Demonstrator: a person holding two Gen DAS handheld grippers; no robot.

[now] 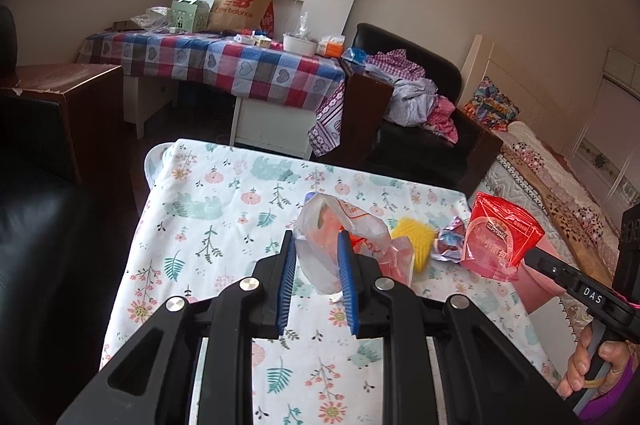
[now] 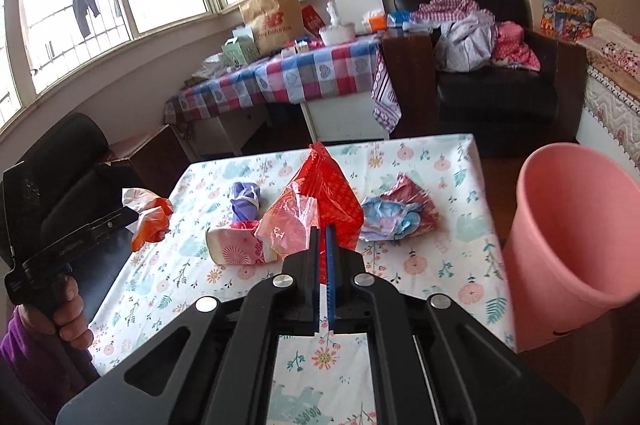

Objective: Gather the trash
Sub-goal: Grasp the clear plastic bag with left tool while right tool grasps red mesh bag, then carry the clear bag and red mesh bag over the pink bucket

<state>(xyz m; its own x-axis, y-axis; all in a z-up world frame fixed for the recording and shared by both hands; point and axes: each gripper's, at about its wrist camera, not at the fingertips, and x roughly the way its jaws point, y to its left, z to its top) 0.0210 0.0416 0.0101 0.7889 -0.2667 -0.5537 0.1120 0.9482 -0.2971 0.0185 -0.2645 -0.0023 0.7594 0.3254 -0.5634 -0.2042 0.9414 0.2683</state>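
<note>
Gripping a crumpled plastic bag [image 1: 336,245], the left gripper [image 1: 318,261] is seen with its blue pads [image 1: 347,277] pressed on either side of the bag, the jaws narrowed but not fully together. The bag is lifted clear of the floral table [image 1: 224,217]; in the right wrist view the same bag [image 2: 148,217] hangs past the table's left edge, at the tip of the left gripper [image 2: 128,215].

The right gripper [image 2: 322,237] is closed hard, its jaws nearly touching, and a red wrapper [image 2: 332,197] is pinched between them. The wrapper stands up from the jaw tips, with a clear, pink-printed part [image 2: 288,225] folded down on its left. In the left wrist view the red wrapper [image 1: 500,237] is held above the table's right edge by the right gripper [image 1: 524,257].

More trash is left on the table: a purple wad [image 2: 246,201], a pink floral packet [image 2: 240,245] and a crumpled pink-and-blue wrapper [image 2: 400,213]. A yellow piece [image 1: 414,241] is seen beside the bag in the left view.

A pink bin [image 2: 576,225] stands just beside the table's right edge, its mouth tilted towards the camera. A hand [image 2: 68,313] in a purple sleeve [image 2: 24,349] is wrapped round the left gripper's handle.
</note>
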